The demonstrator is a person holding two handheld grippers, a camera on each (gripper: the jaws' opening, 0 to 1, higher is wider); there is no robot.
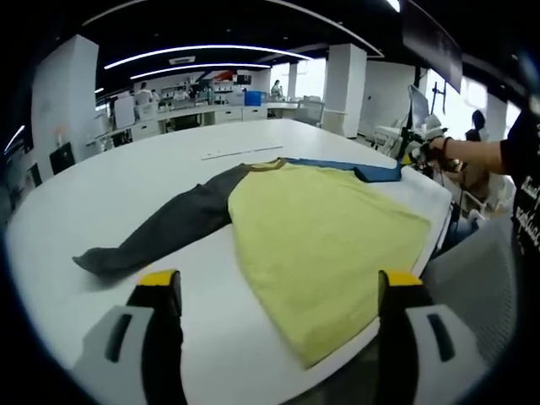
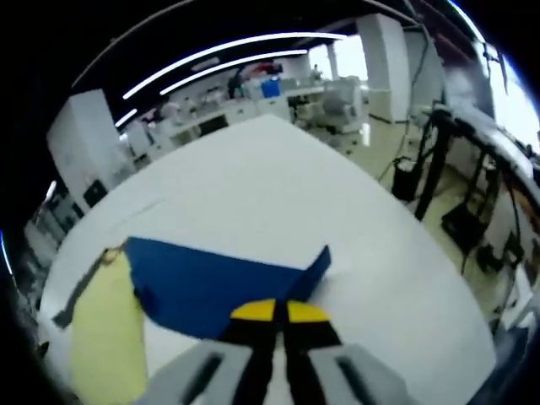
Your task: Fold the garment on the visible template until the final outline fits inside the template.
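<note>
Here the garment (image 1: 325, 228) lies at the table's (image 1: 169, 169) right edge. The right gripper (image 2: 279, 314), jaws together, seems to clamp the blue sleeve (image 2: 215, 287); pulling may drag cloth overboard. The left gripper (image 1: 278, 291) hovers, jaws apart.

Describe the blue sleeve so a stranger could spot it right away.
On the white table lies a shirt with a yellow body. The blue sleeve spreads from its far side, unlike the dark grey sleeve opposite, and the right tool pinches its edge.
</note>
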